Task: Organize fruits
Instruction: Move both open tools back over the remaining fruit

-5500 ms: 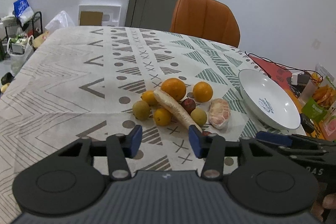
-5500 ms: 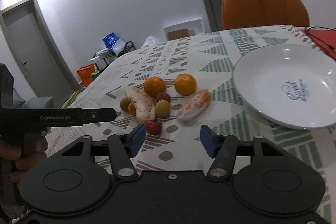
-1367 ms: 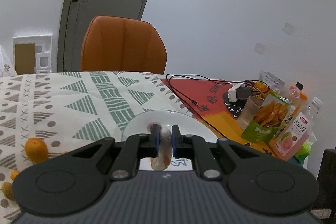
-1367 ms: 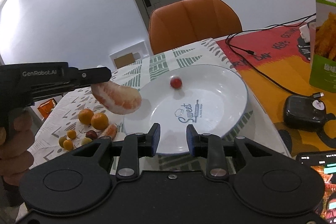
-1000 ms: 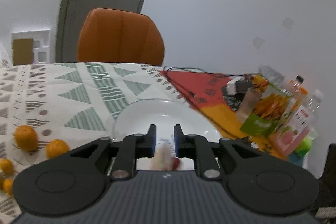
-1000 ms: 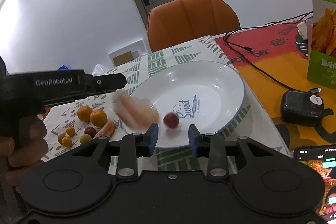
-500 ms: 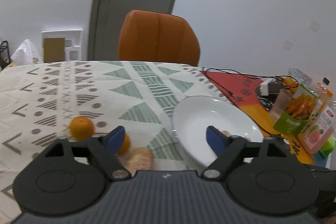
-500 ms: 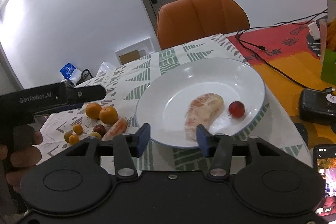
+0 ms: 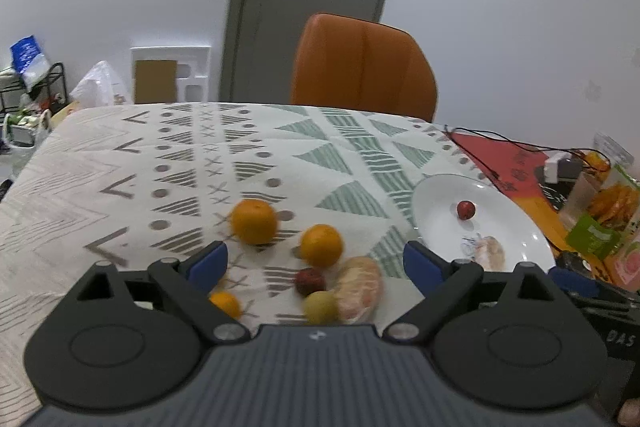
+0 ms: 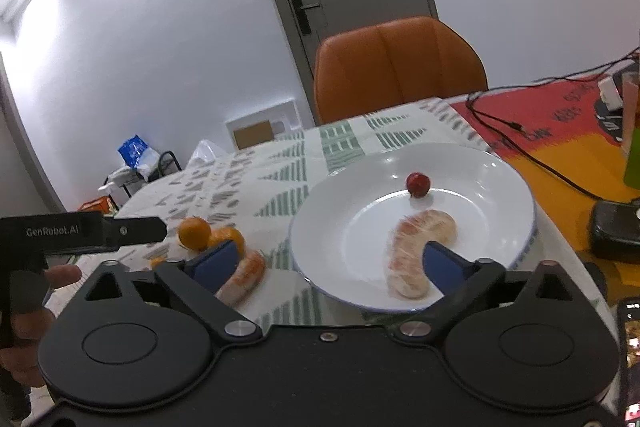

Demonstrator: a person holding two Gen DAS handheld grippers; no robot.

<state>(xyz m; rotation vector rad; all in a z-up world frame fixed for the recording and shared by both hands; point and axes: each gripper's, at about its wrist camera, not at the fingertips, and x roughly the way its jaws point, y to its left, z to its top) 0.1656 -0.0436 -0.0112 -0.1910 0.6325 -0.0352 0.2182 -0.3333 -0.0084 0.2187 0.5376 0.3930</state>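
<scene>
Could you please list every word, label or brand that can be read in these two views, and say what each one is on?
"GenRobot.AI": white lettering on the black body of the left gripper, seen in the right wrist view.
"DAS": embossed letters on the black body at the right edge of the left wrist view.
White plate: blue print beside the pomelo segment, too blurred to read.
Snack packets and red cloth: print illegible.

Home dining room: clothed table (image 9: 120,163), chair (image 9: 362,67).
</scene>
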